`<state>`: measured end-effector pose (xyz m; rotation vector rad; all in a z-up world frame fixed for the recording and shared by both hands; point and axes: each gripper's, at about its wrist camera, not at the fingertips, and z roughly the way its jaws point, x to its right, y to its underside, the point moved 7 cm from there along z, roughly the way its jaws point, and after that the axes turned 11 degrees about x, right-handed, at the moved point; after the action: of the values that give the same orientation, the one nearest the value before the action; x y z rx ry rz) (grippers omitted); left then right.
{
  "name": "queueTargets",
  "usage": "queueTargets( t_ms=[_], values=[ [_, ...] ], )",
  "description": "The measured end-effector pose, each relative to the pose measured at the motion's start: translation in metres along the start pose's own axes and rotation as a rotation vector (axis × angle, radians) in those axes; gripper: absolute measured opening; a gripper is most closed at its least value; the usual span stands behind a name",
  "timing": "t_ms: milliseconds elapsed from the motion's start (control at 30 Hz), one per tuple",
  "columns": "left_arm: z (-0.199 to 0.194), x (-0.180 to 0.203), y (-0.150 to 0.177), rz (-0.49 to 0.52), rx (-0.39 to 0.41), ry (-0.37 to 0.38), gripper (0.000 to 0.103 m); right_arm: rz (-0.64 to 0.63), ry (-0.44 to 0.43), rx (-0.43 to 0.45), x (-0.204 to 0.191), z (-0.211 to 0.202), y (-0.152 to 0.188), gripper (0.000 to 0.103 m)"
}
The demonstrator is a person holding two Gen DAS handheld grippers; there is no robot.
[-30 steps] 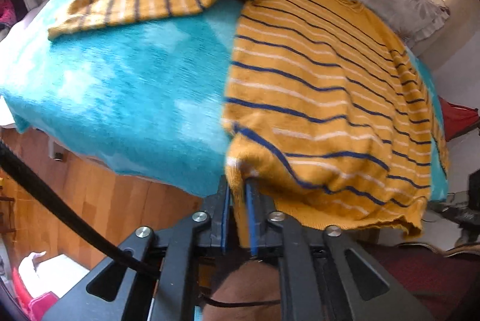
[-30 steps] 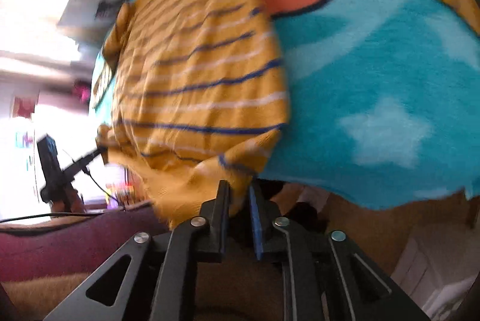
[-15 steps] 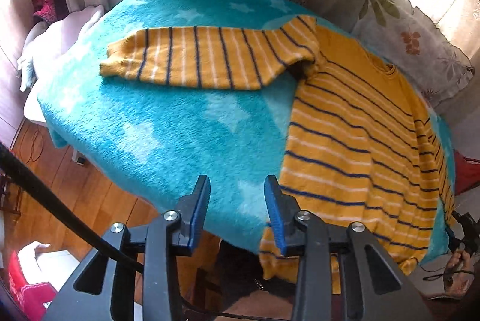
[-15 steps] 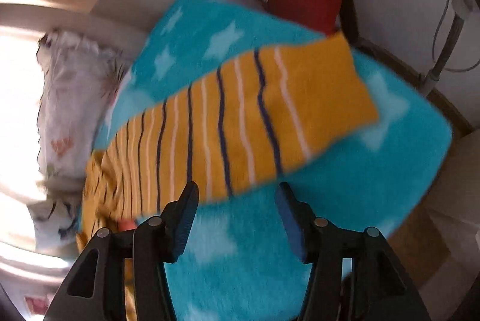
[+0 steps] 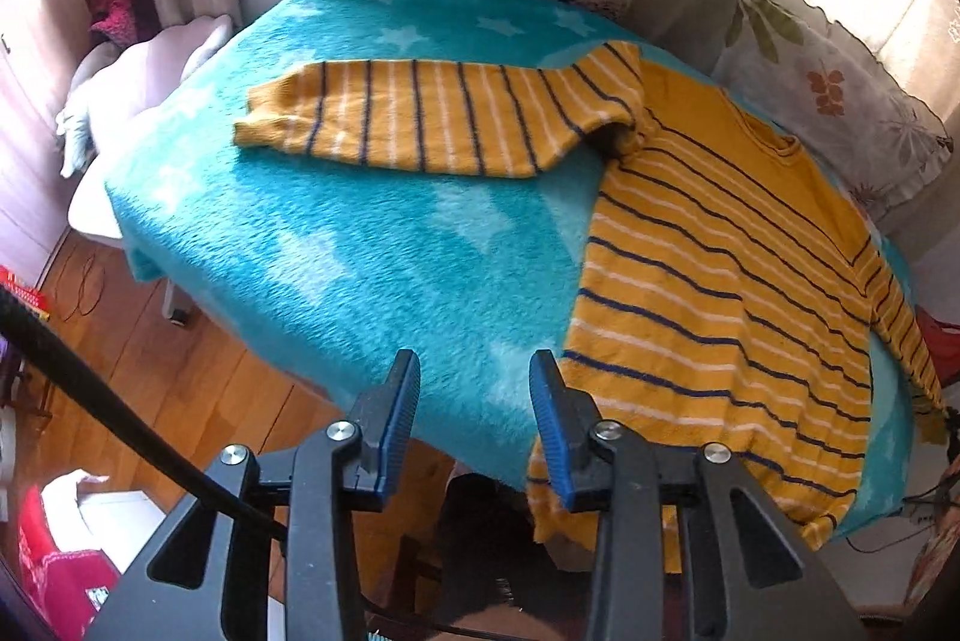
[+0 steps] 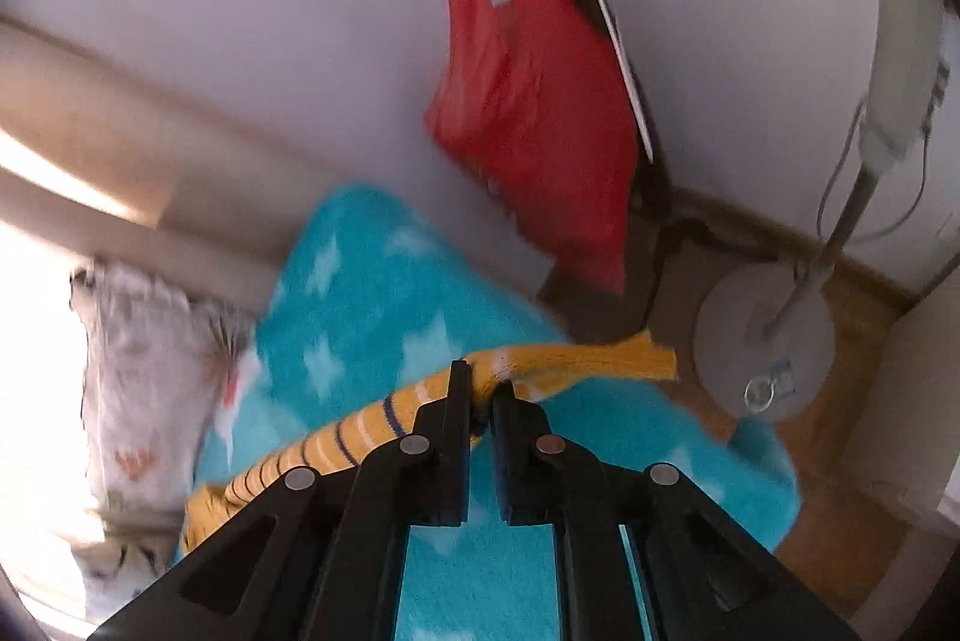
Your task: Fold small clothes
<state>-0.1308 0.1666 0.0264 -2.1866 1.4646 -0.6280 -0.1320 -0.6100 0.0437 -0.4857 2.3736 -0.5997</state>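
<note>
Left gripper (image 5: 474, 419): the jaws are seen spread wide, with nothing held between them. Blue pads (image 5: 401, 416) face each other across an empty gap, through which the teal star-patterned blanket (image 5: 336, 245) is visible. The right-hand finger is seen at the lower left corner of the sweater's hem; whether contact is made cannot be told.

Yellow striped sweater (image 5: 720, 281): it is laid flat on the blanket, toward the right side of the left wrist view. The body is spread out, with the hem hanging over the near blanket edge. One sleeve (image 5: 432, 119) is stretched out leftward across the blanket, lying flat, its cuff well away from the body. Floral pillows (image 5: 828, 83) are seen beyond the sweater, along the far edge.

Right gripper (image 6: 480, 389): the jaws are drawn nearly together, and a fold of the other sleeve (image 6: 576, 362) is pinched between the tips. The cloth is bunched at the grip; the cuff end sticks out to the right past the fingers, and the striped length trails down to the left over the blanket (image 6: 360, 317). The view is blurred.

Noted beyond the blanket in the right wrist view: a red bag (image 6: 534, 101) hung against the wall, and a round white stand base (image 6: 765, 341) on the wooden floor.
</note>
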Motion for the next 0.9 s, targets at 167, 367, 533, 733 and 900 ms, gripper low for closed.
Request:
queueTargets(
  t_ms=[167, 367, 533, 733, 900],
  values=[
    [0.002, -0.005, -0.007, -0.022, 0.033, 0.030, 0.037, -0.148, -0.094, -0.018, -0.082, -0.010, 0.017, 0.007],
    [0.014, -0.011, -0.023, -0.032, 0.050, 0.110, 0.037, -0.404, -0.325, -0.122, -0.237, -0.034, 0.123, 0.007],
    [0.020, -0.050, -0.041, -0.031, 0.070, 0.116, 0.038, -0.562, -0.493, -0.274, -0.358, -0.045, 0.263, 0.006],
    [0.030, -0.128, -0.050, -0.125, 0.057, 0.074, 0.043, -0.836, -0.515, -0.387, -0.439, -0.038, 0.435, 0.006],
    [0.034, -0.177, -0.050, -0.173, 0.051, 0.037, 0.043, -1.138, -0.446, -0.406, -0.453, -0.025, 0.535, 0.010]
  ],
)
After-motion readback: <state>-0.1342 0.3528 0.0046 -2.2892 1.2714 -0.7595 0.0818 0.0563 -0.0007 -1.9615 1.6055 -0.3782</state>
